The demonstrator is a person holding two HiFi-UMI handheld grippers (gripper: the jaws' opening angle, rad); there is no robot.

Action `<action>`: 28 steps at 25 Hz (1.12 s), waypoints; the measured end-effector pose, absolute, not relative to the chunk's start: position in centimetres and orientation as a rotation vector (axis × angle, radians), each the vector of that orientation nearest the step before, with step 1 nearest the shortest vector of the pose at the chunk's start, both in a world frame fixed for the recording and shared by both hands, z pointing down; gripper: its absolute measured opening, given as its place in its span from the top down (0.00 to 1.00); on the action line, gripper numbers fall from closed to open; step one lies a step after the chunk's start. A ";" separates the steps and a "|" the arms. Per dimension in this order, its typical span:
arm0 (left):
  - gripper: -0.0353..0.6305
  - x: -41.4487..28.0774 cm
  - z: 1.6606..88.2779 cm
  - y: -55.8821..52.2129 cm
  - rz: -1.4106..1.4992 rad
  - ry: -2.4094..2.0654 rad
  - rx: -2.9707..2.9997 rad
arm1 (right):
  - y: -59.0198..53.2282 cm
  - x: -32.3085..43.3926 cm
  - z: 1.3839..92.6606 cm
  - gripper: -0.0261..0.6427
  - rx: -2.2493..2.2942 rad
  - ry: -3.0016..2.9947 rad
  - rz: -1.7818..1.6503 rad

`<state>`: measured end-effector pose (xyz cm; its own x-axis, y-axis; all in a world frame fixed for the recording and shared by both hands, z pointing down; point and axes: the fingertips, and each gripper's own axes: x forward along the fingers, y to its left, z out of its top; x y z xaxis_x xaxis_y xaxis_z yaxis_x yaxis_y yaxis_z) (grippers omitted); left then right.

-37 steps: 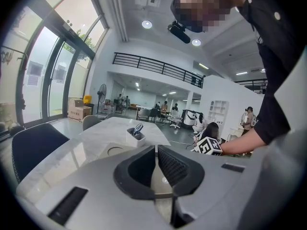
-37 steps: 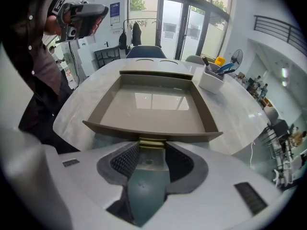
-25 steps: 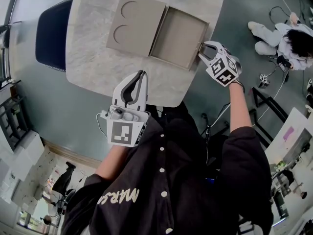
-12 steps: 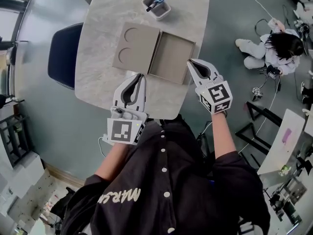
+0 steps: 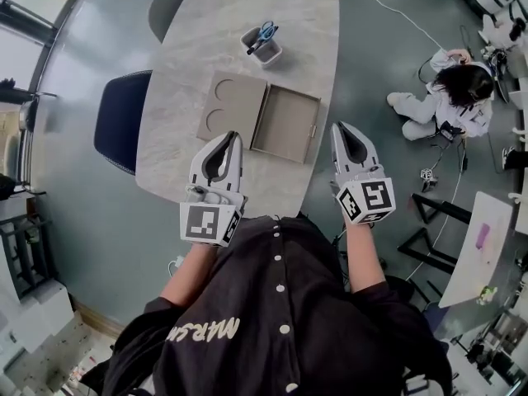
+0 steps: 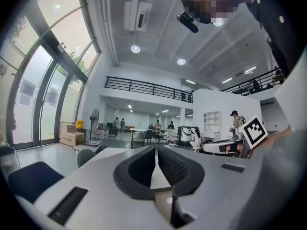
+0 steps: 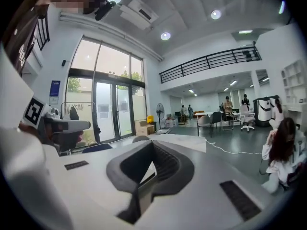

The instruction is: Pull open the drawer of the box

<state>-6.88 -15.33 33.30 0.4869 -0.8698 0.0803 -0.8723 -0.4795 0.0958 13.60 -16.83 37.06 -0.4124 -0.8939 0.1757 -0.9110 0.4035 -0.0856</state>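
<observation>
The flat tan box (image 5: 232, 106), with two round cut-outs in its lid, lies on the marble table (image 5: 272, 7). Its drawer (image 5: 287, 124) stands pulled out to the right, and I can see nothing inside it. My left gripper (image 5: 233, 136) is held up near the table's near edge, below the box, shut and empty. My right gripper (image 5: 339, 127) hangs just right of the drawer's near corner, apart from it, also shut on nothing. In both gripper views the jaws (image 6: 155, 150) (image 7: 152, 145) meet, pointing out across the hall instead of at the box.
A grey pen cup (image 5: 262, 44) holding blue scissors stands behind the box. A dark blue chair (image 5: 122, 120) sits at the table's left side. A person (image 5: 450, 89) sits on the floor at the right among cables.
My right gripper has let go of the drawer's right end, shut, and drawn back toward my body. Both grippers and the view have risen away from the table; the left stayed shut.
</observation>
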 end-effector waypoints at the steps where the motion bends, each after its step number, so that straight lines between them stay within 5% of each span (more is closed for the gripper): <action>1: 0.91 -6.9 33.0 -15.4 0.026 -1.536 2.606 | -16.6 13.7 36.3 0.97 1.667 -2.552 0.237; 28: 0.91 -7.4 31.0 -14.1 0.001 -1.598 2.645 | -15.0 11.6 31.8 0.97 1.685 -2.628 0.121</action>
